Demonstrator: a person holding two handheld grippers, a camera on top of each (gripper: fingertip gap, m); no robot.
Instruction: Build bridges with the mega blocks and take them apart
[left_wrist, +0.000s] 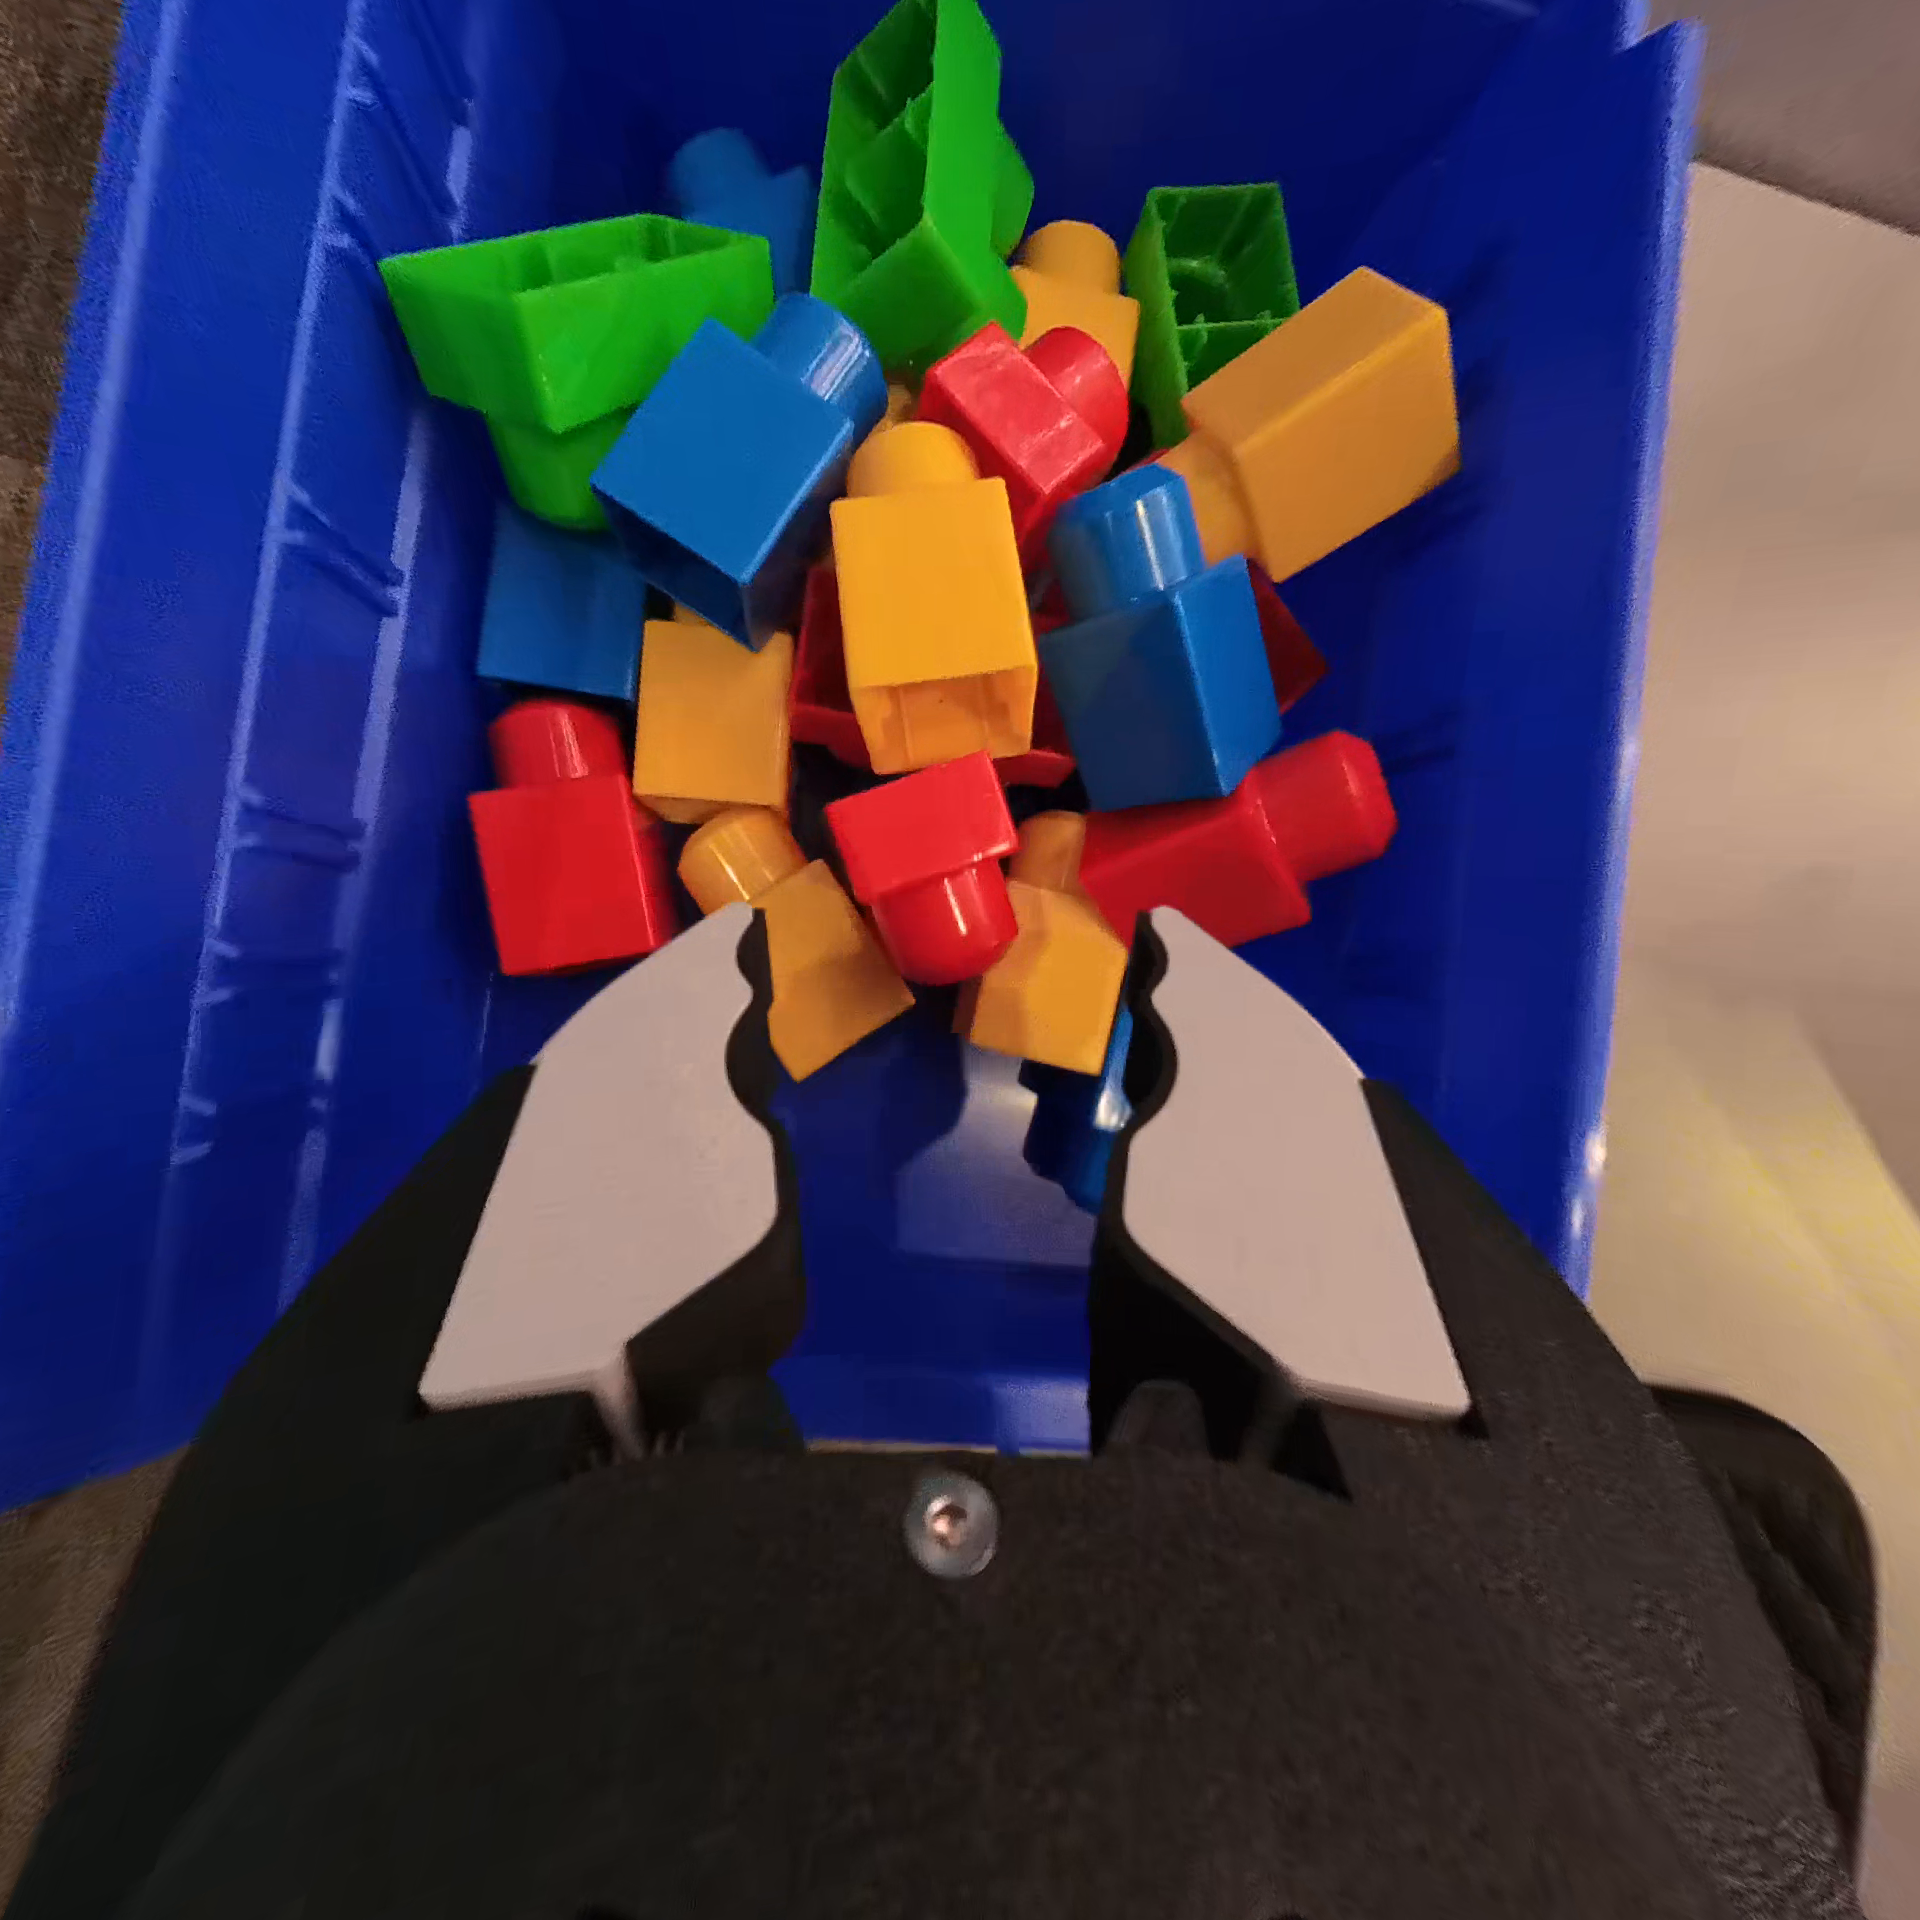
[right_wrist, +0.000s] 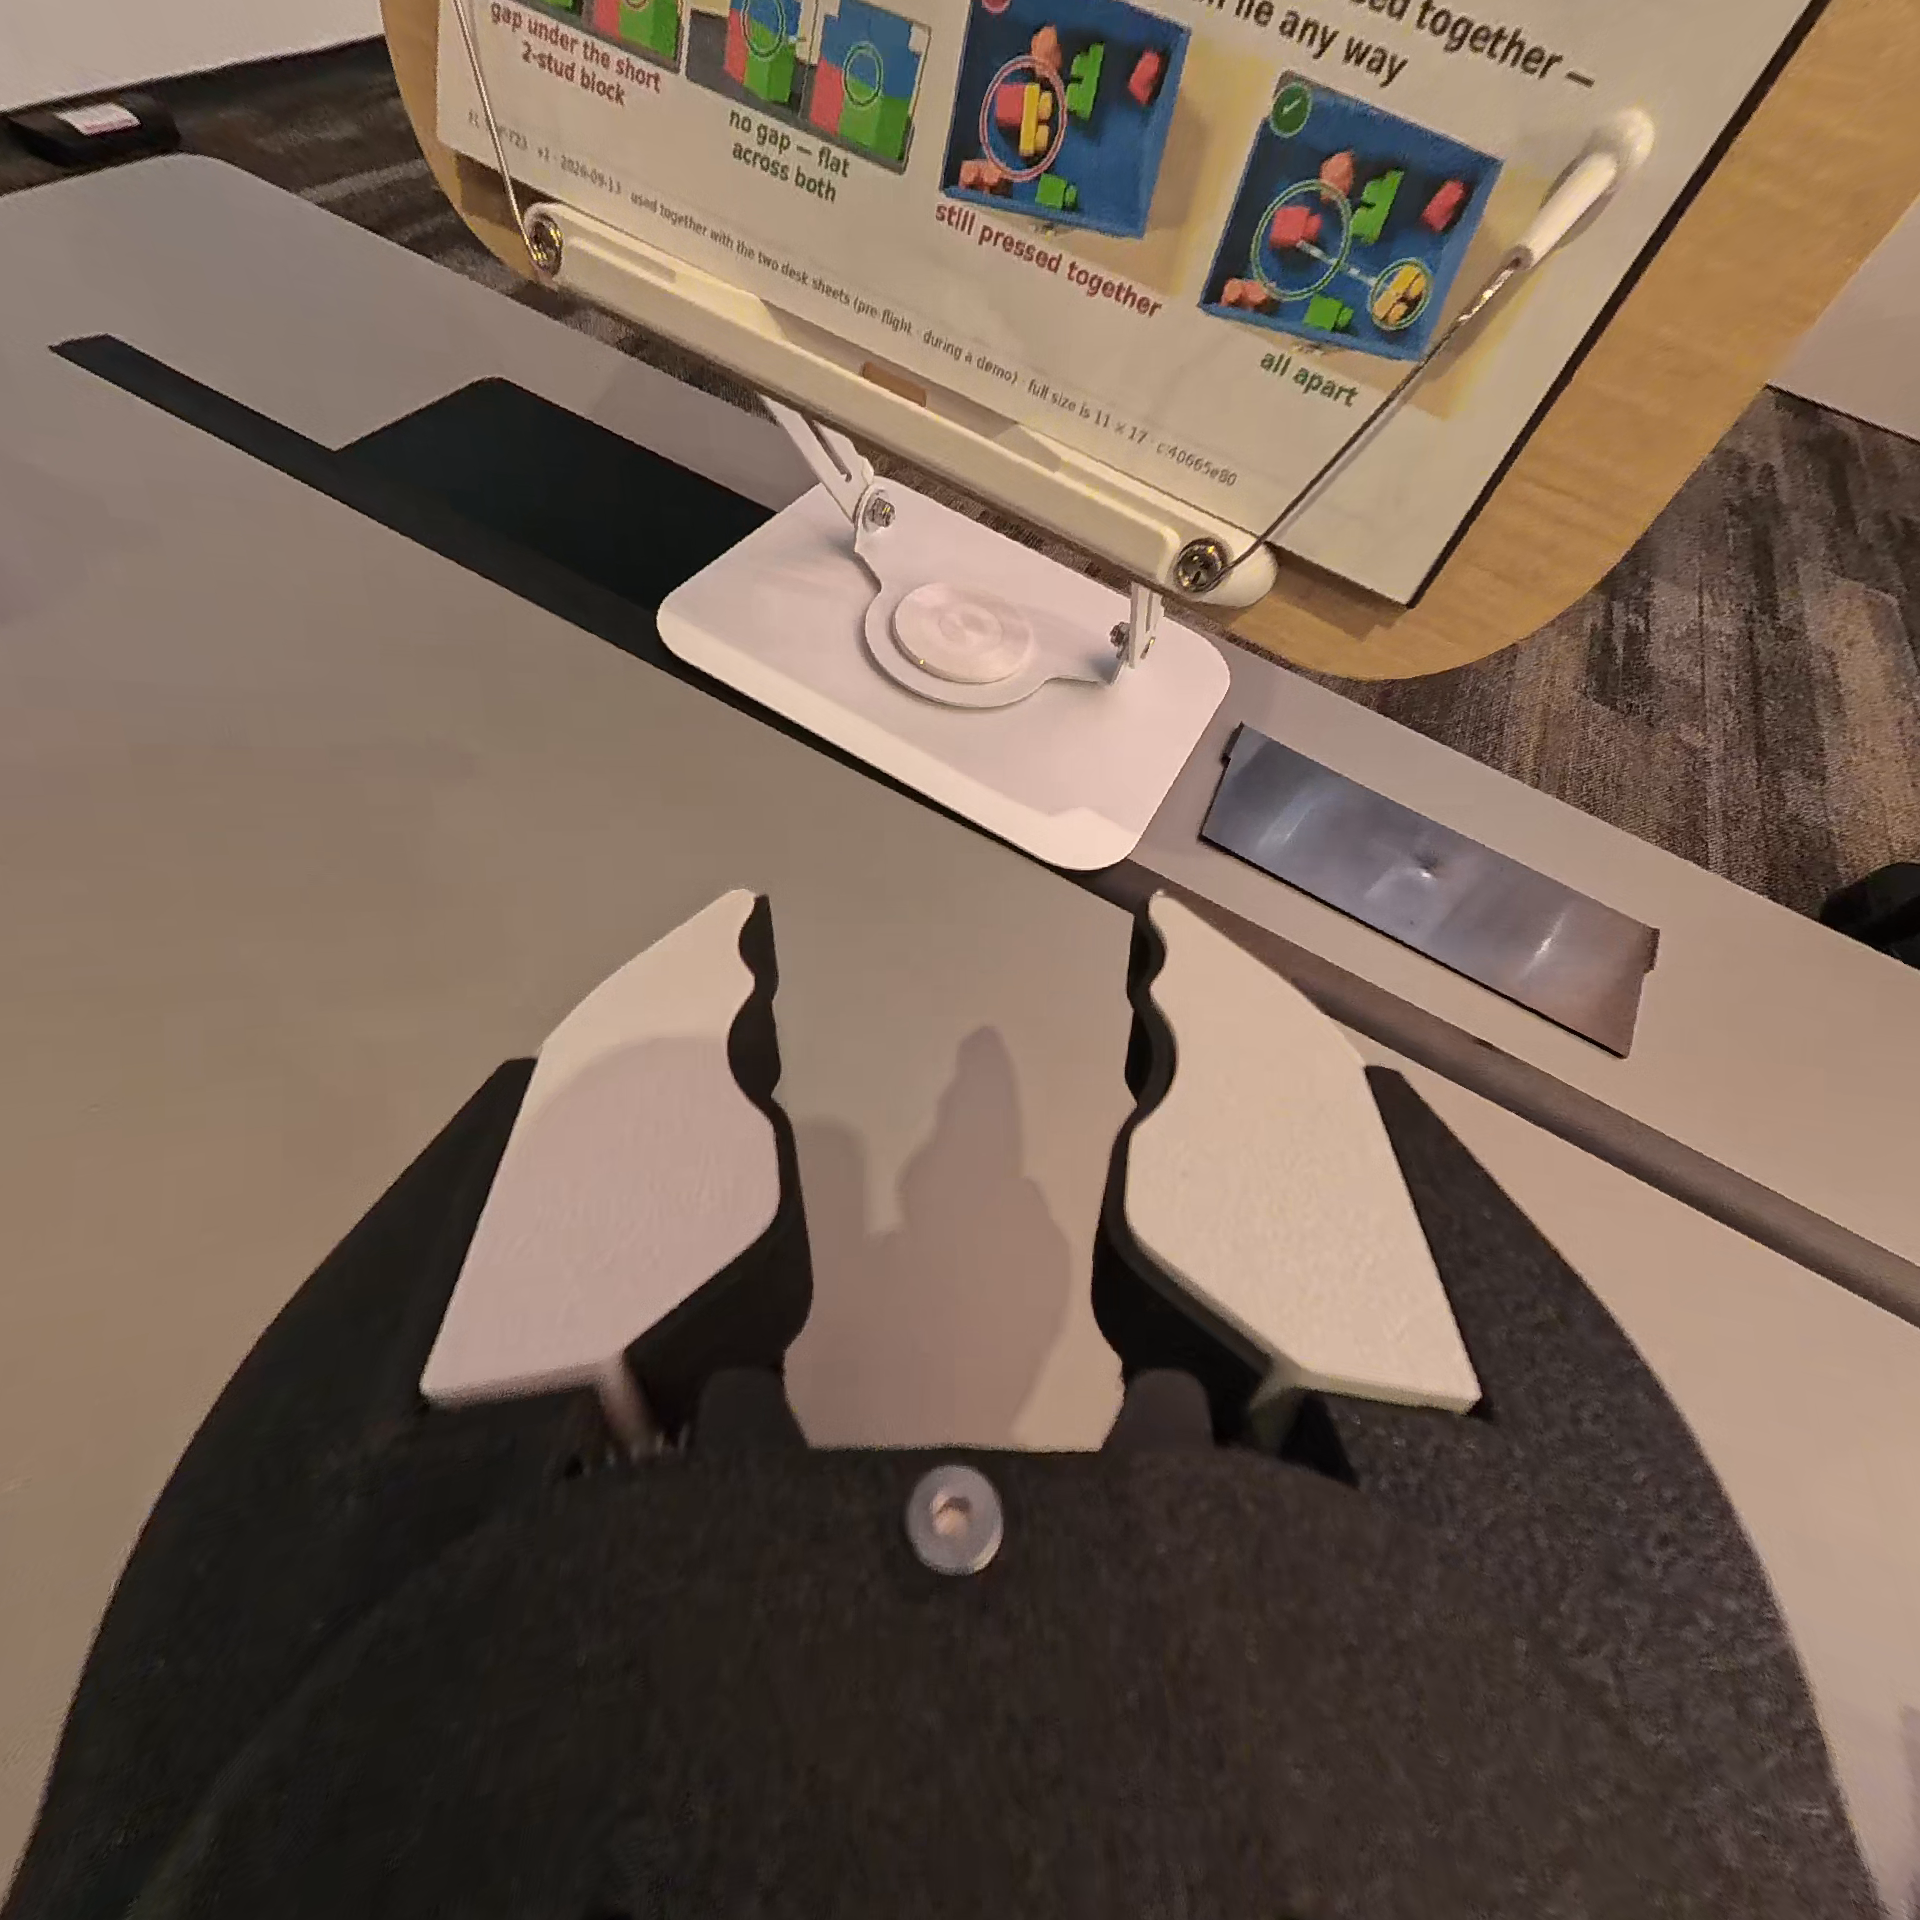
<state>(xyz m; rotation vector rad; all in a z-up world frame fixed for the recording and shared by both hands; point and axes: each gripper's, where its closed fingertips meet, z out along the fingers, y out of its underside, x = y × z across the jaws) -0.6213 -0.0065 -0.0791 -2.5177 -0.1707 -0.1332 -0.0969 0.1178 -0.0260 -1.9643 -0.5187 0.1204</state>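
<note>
I'm seeing the blue bin (left_wrist: 260, 727) running off the frame at twelve and nine o'clock. A blue block (left_wrist: 1075, 1132) is hiding partly behind my left gripper's (left_wrist: 948, 925) finger at five o'clock. The instruction board (right_wrist: 1039, 208) is getting cropped at twelve o'clock.

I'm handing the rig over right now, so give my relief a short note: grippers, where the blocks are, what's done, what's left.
Left gripper: open, empty, poised over the near end of the block pile.
Right gripper: open, empty, above the bare grey table, facing the instruction sheet stand.
Blocks: red, yellow, blue and green mega blocks lie loose in the blue bin.
Done: no bridge stands in either view.
Left: pick blocks, build the bridges, then take them apart.
</note>
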